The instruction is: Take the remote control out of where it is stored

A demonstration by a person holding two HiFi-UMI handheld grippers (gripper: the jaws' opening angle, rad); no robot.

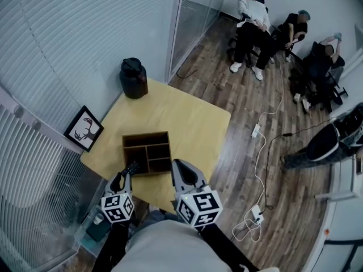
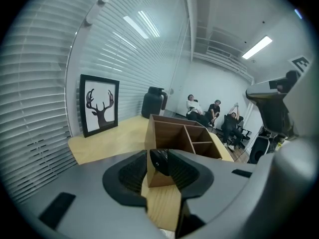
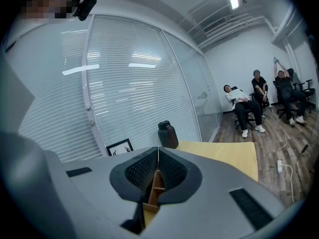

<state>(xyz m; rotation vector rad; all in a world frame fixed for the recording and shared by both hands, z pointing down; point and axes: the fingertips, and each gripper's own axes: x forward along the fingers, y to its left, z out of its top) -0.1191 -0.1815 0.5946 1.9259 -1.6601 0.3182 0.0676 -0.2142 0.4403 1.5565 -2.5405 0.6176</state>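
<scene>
Legible marks: only the black-and-white square patterns on the marker cubes [image 1: 118, 207] of both grippers. The black-framed picture [image 1: 84, 129] leaning against the blinds carries a black deer-head silhouette.

Task item: black remote control [image 2: 160, 164], of which a rounded, glossy dark end is visible. Any print on it is too blurred to read. It sits between the jaws of the left gripper [image 2: 154, 156], at the near left corner of the dark brown wooden compartment box [image 1: 146, 135]. I cannot tell if its lower end is inside a compartment.

Left gripper: jaws wide apart. The remote lies against the right-hand pad, and a sliver of box shows between it and the other pad, so the jaws are not clamped on it.

Right gripper [image 3: 158, 151]: fingertips meet and nothing is held. It hovers at the box's near right corner.

View differences:
- The head view shows the remote only as a dark sliver [image 1: 132, 167] at the left gripper's tip. The left gripper view shows its shape.
- The head view gives the layout of the pale yellow wooden table [image 1: 193, 118], with the black jug [image 1: 133, 78] at the far corner and seated people [image 1: 252, 27] beyond.
- The right gripper view shows the box dividers through the gap under its closed tips.
</scene>
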